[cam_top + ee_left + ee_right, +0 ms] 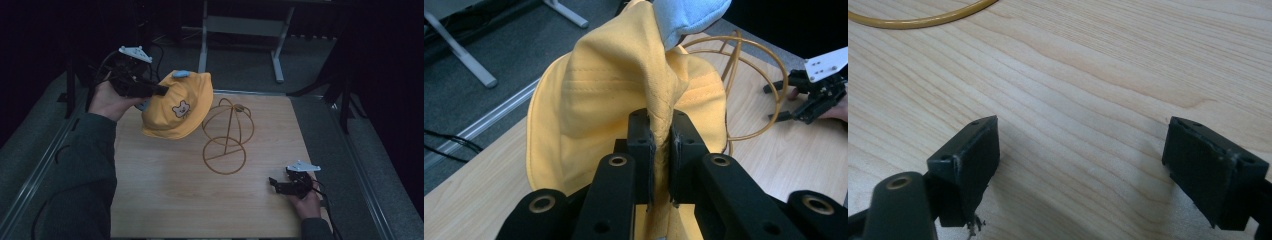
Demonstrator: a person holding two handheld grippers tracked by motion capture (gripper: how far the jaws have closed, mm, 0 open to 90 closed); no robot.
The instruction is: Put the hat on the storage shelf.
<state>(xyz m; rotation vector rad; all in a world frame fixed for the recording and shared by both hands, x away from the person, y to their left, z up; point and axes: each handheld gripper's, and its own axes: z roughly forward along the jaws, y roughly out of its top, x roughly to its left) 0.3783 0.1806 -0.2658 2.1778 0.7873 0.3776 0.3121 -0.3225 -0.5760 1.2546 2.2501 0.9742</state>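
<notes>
Left gripper: the left gripper (159, 90) is held up over the far-left corner of the table, its jaws pinched on a fold of the hat's yellow cloth; in the left gripper view (661, 145) the fabric is squeezed into the narrow slot between the two pads.
Left hand: the left hand (107, 100) grips the tool from behind, with a dark green sleeve (82, 170) running down to the bottom edge.
Hat: the yellow bucket hat (177, 107) hangs in the air from the left gripper, above the tabletop and just left of the wire stand; it has a small bear patch on the front and a pale blue ear (181, 74) on top. The same ear is at the top of the left gripper view (689, 17).
Hat stand: the golden wire hat stand (227, 135) sits upright at mid-table, domed frame over a round base ring, bare, close beside the hat.
Right gripper: the right gripper (275, 184) rests low near the table's near-right corner, jaws spread wide with nothing between them; the right gripper view (1080, 160) looks through the gap onto bare wood.
Right hand: the right hand (306, 200) holds it from the near side.
Table: the light wooden table (165, 200) carries the stand's ring, an arc of which crosses the top-left of the right gripper view (923, 21).
</notes>
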